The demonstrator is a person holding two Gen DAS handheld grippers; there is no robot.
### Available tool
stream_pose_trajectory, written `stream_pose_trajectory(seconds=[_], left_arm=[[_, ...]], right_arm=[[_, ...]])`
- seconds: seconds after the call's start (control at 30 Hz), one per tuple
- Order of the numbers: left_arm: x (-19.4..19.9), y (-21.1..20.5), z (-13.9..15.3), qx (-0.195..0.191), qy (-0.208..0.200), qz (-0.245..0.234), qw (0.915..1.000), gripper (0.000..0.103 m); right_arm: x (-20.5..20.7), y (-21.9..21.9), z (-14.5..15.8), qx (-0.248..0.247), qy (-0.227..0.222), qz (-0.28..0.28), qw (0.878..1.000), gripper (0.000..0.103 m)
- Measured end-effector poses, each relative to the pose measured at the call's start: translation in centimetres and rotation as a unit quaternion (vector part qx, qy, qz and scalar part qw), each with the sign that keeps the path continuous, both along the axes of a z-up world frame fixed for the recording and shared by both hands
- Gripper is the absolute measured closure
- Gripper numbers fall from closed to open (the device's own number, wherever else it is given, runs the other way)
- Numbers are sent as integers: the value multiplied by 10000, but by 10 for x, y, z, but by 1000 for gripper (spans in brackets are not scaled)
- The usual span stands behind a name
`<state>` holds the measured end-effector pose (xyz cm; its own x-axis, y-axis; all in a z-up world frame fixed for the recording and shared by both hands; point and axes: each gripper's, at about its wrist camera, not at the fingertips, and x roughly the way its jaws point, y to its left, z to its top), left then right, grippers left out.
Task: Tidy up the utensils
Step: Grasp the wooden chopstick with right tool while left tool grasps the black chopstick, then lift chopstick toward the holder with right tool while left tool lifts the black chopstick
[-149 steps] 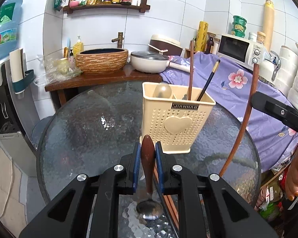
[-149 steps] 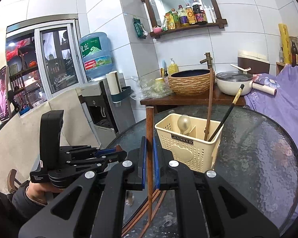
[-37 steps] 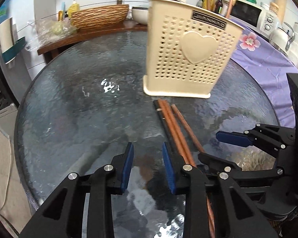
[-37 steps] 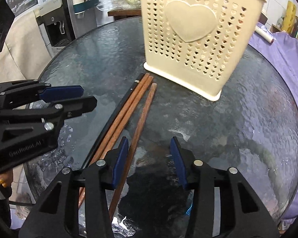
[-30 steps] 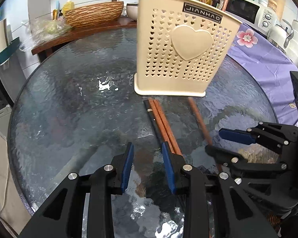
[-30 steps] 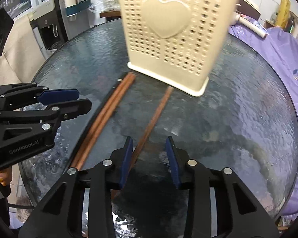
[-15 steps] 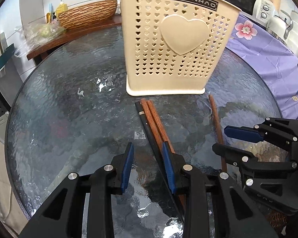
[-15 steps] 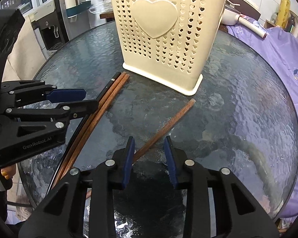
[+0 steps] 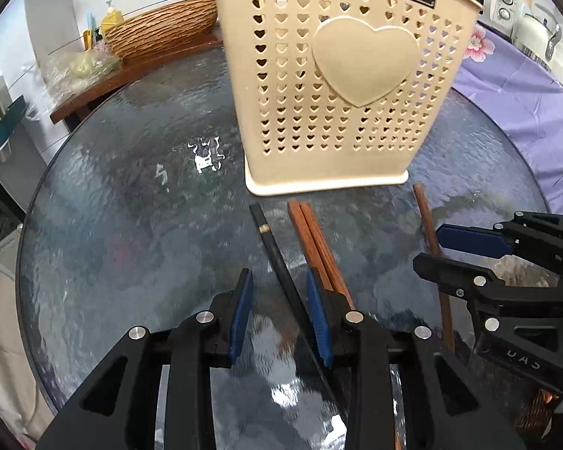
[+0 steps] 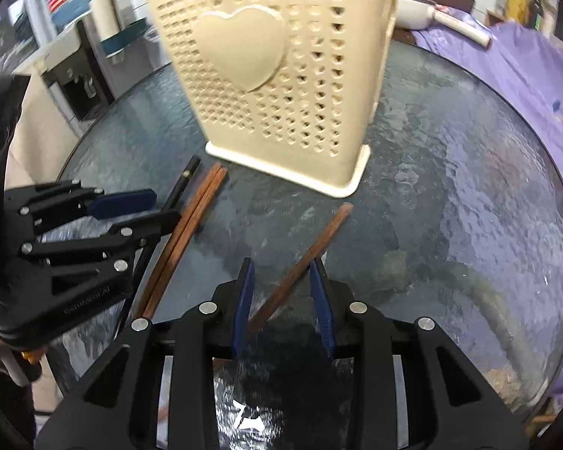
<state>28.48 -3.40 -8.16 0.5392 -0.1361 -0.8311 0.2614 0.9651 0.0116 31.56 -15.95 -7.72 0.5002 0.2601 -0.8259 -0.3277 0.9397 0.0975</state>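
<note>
1. The glass bench (image 9: 112, 225) carries a cream utensil holder (image 9: 341, 86) standing upright at its far side, with four chopsticks lying loose on the glass just in front of its base.
2. The left tongs (image 9: 281, 315) hang low over the near left of the bench, released, the blue pads apart with nothing pressed between them. The black chopstick (image 9: 277, 258) runs up through their gap, its long axis pointing near-to-far toward the holder's foot and leaning a little left at the far end.
3. The right tongs (image 10: 281, 300) hover to the right of them, also released and empty. The lone brown chopstick (image 10: 304, 258) passes through their gap on a slant, far end to the right, near end under the left pad.
4. A pair of brown chopsticks (image 9: 313, 243) lies side by side between the black one and the lone one, just right of the left tongs and nearer to them than to the right.
5. Judging by this, each hand already straddles its own stick; the pinch has to close across the stick's length, and the right wrist looks slightly crooked to it.
</note>
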Motion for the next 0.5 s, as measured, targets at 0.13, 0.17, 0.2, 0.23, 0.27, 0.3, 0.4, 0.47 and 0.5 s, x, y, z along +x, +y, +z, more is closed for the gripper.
stream_pose_trajectory(seconds=[0.13,0.17,0.2,0.23,0.27,0.3,0.4,0.47,0.5], left_arm=[[13,0,1,30,16,51,10000,81],[15,-1,1,42,6,33,10000,85],[16,-1,1,43,5,26,10000,87],[17,-2,1,66,-2,23,10000,90],[17,-3,1,91,-12,20,10000,91],[16,-4,0,120,-25,16,9999,91],[13,-4,0,121,-47,8,9999,93],[11,-3,0,75,-42,44,10000,95],[10,-2,0,54,-41,62,10000,95]], right_arm=[[14,-4,0,105,9,-291,9995,79],[18,-5,0,142,18,-363,9992,83],[21,-7,0,195,29,-396,9990,84],[23,-7,0,253,41,-433,9987,86],[25,-9,0,307,60,-470,9984,90],[28,-10,-1,381,92,-487,9980,90],[34,-10,-1,445,122,-493,9977,92],[38,-12,-1,472,143,-500,9975,93],[40,-15,-1,532,171,-511,9971,93]])
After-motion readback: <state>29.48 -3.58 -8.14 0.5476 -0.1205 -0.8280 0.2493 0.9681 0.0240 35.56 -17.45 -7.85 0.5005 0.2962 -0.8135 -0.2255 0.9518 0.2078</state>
